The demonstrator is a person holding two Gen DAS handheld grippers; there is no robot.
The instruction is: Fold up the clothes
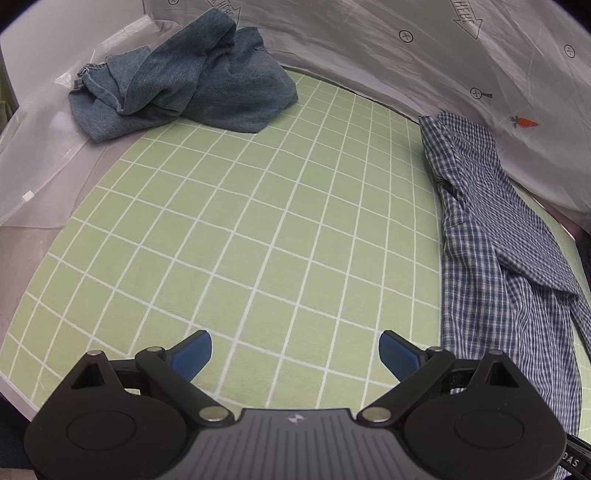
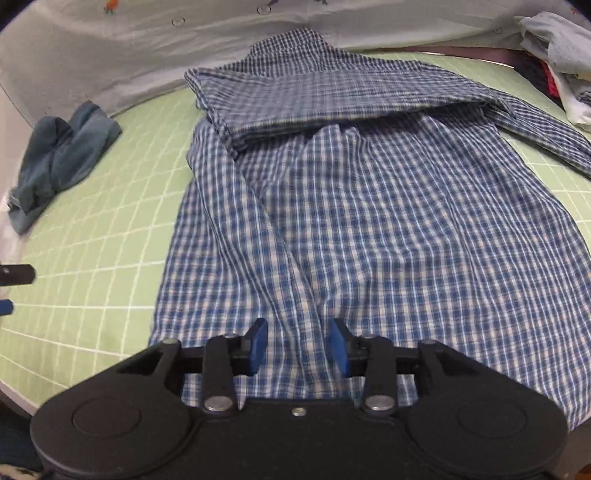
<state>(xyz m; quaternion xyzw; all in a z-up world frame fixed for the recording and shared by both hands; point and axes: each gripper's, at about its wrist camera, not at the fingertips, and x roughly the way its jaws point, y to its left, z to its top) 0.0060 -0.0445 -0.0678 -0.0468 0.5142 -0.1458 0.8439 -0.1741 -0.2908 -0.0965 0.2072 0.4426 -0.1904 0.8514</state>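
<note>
Your right gripper [image 2: 298,345] hangs with half-spread jaws over the near hem of the checked shirt [image 2: 369,206] — its length runs away from you — while your left gripper [image 1: 295,350], jaws wide, stays beside it over the bare worktop [image 1: 240,221].

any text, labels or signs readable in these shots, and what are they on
"HERE", inside an arrow outline, upside down and partly cut off, on the white plastic sheet.
A second arrow print at the top of the same sheet: cropped, not readable.
"DAS" or similar on a strap at the left gripper's lower right edge: cut off, uncertain.
Small logo mark, no letters, on the left gripper's body.
Circled plus marks and a carrot picture on the sheet: signs, no words.
</note>
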